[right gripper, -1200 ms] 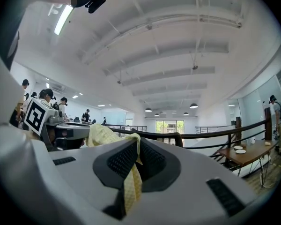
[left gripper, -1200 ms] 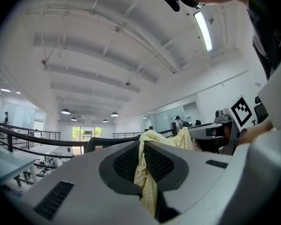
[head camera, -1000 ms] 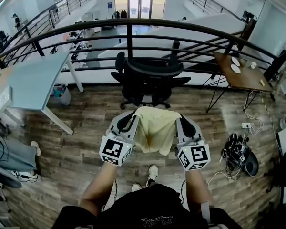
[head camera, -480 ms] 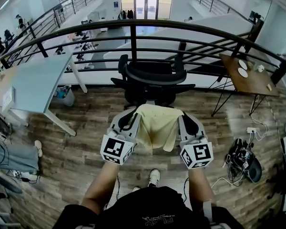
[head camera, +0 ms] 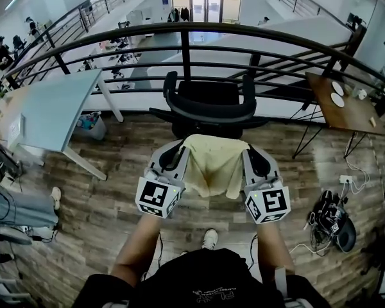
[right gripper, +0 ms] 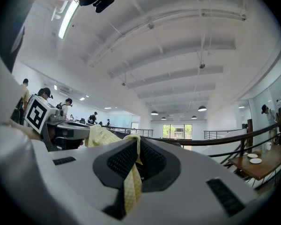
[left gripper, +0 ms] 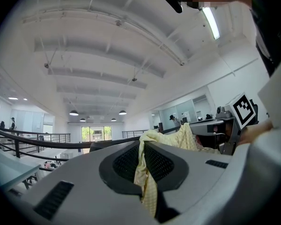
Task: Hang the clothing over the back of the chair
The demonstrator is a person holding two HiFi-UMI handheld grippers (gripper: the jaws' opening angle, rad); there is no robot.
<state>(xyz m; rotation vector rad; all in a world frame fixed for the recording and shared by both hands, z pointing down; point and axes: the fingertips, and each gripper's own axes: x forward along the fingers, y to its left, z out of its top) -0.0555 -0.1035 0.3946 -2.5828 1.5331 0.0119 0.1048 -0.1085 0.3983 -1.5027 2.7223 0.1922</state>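
Fingers (left gripper: 124,165) of our left gripper (left gripper: 143,162) are nearly closed, pinching one top corner of the pale yellow cloth garment (left gripper: 178,138); in the right gripper view, our right gripper (right gripper: 136,165) clamps the other corner likewise. We judge this two-corner hold spreads the top edge so it can drape evenly. From the head view, that edge runs level, left to right between the grippers, the cloth's length hanging floorward, near the black mesh office chair (head camera: 210,108), roughly parallel to its back and not touching it.
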